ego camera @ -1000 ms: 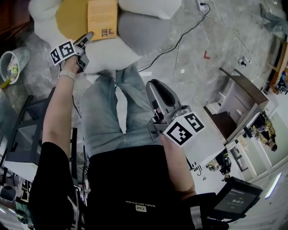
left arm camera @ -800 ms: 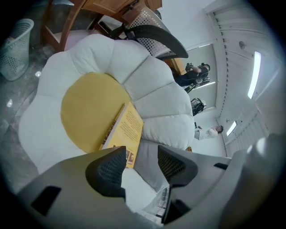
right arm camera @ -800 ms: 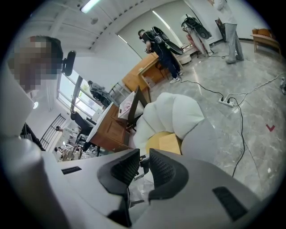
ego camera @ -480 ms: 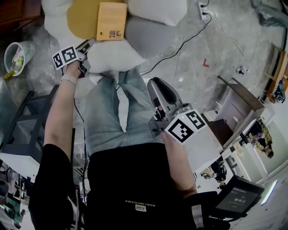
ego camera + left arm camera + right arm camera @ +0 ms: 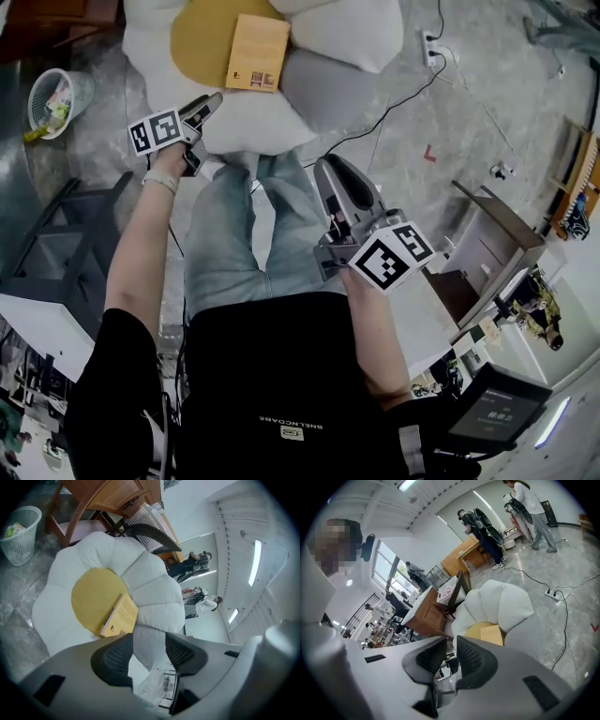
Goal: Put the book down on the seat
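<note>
Book (image 5: pixel 257 66): flat on the seat (image 5: pixel 246 129), yellow centre, long axis running away from me.
Left gripper (image 5: pixel 208 103): nearer, book ahead-right; jaws apart, empty.
Right gripper (image 5: pixel 330 174): far back, narrow gap, empty.

thin tan paperback book (image 5: pixel 257 66) — closed, lying flat, back cover up I think (print's too small to be sure) | sits on the yellow round centre of the puffy flower-shaped cushion seat (image 5: pixel 248 127) | book's far long edge right by the white and grey petals
</note>
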